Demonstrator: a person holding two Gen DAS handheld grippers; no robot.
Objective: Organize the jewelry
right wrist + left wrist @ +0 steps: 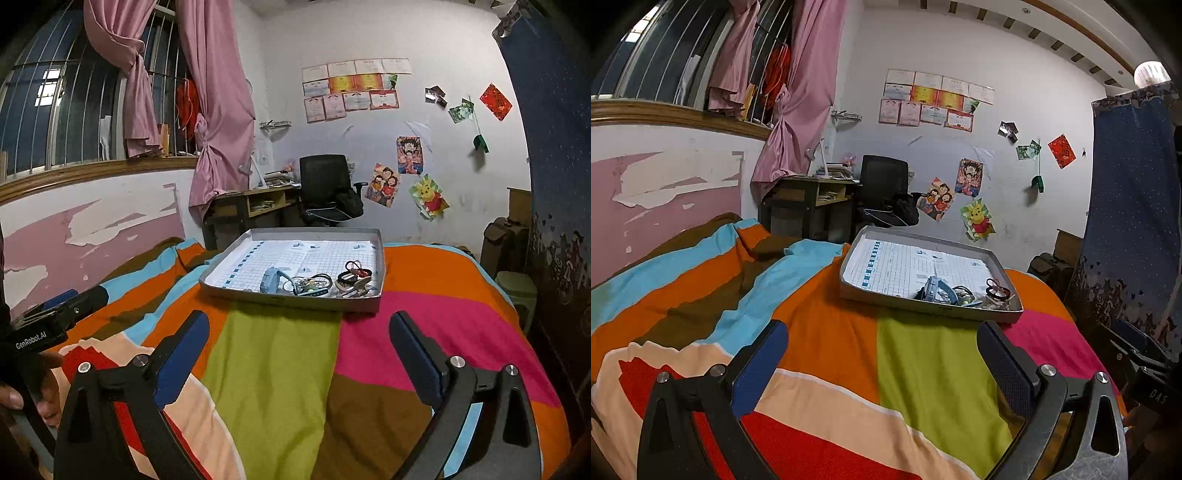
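While the jewelry (pixel 321 282) lies heaped in the near right part of the tray (pixel 229 258) on the bed (pixel 280 350), both the left gripper (pixel 882 354) and right gripper (pixel 299 343) hover wide apart, holding nothing; whether sorting is ahead or finished cannot be told.

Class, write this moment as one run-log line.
left gripper: open, empty | right gripper: open, empty | jewelry: bunched in tray near corner | tray on bedspread

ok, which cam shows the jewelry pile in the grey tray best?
Right wrist: the jewelry pile in the shallow grey cardboard tray lies spread out and nearer centre. Left wrist shows it more bunched, partly behind the near wall.
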